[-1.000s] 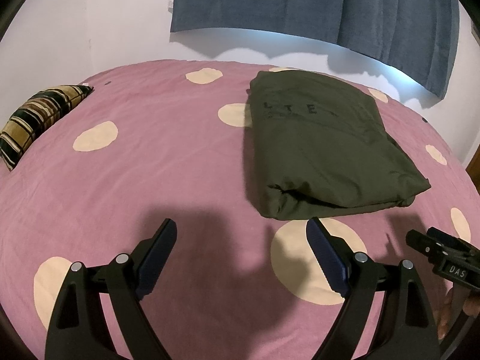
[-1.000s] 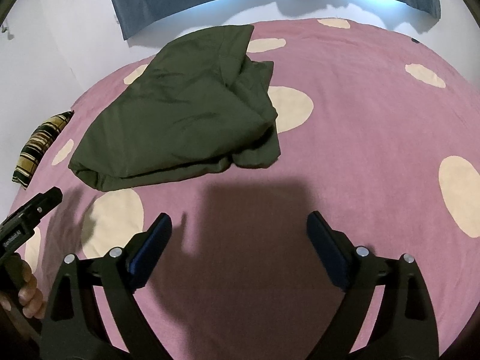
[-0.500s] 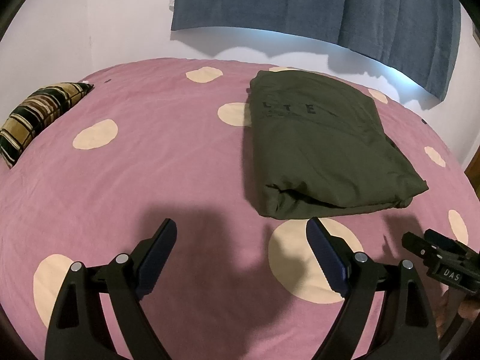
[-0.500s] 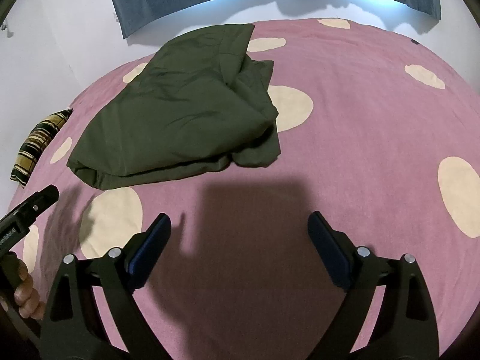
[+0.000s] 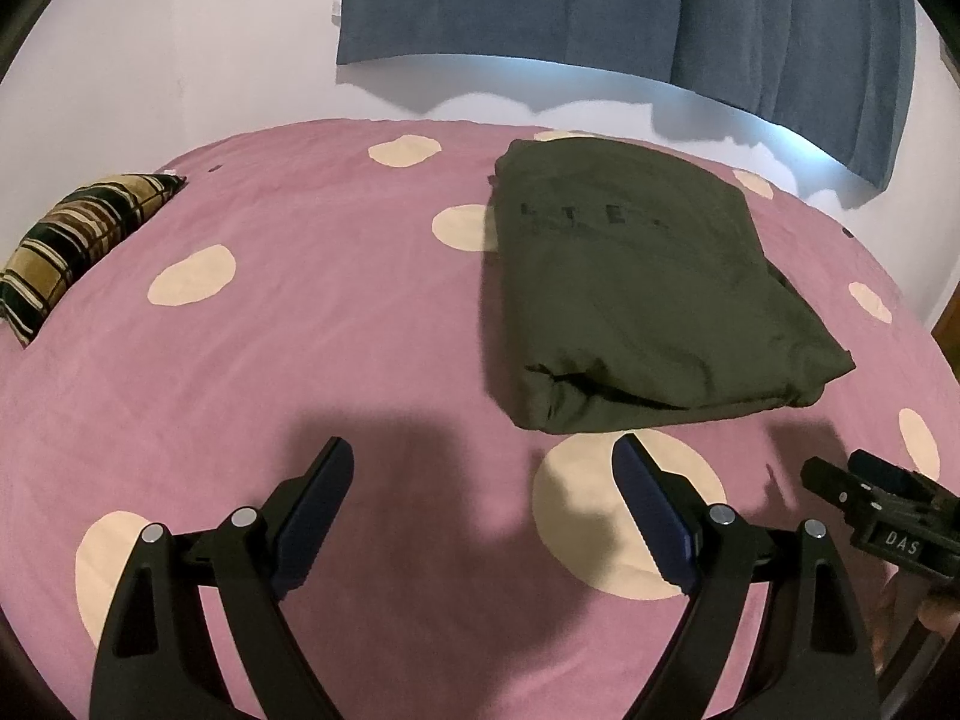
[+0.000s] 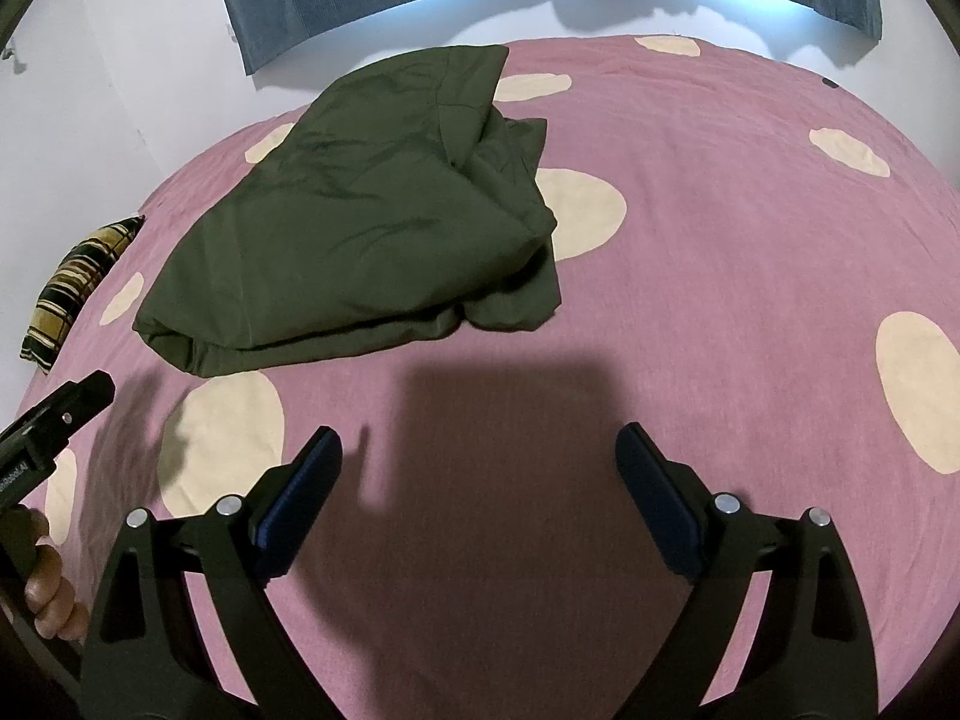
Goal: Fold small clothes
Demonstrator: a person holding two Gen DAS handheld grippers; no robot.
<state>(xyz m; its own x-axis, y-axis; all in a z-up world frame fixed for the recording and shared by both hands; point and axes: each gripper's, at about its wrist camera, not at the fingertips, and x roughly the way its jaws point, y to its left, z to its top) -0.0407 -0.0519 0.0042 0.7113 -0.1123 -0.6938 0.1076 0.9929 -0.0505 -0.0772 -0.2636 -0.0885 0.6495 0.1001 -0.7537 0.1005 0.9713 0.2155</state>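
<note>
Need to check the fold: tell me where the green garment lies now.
The green garment lies folded on the pink bedspread, ahead-right in the left view and ahead-left in the right view, beyond both open tools, untouched.

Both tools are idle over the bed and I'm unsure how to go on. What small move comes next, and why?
Probably bring the right tool forward to the garment's loose, bunched right edge and tuck it: both tools are open and empty, and that side alone looks untidy.
</note>
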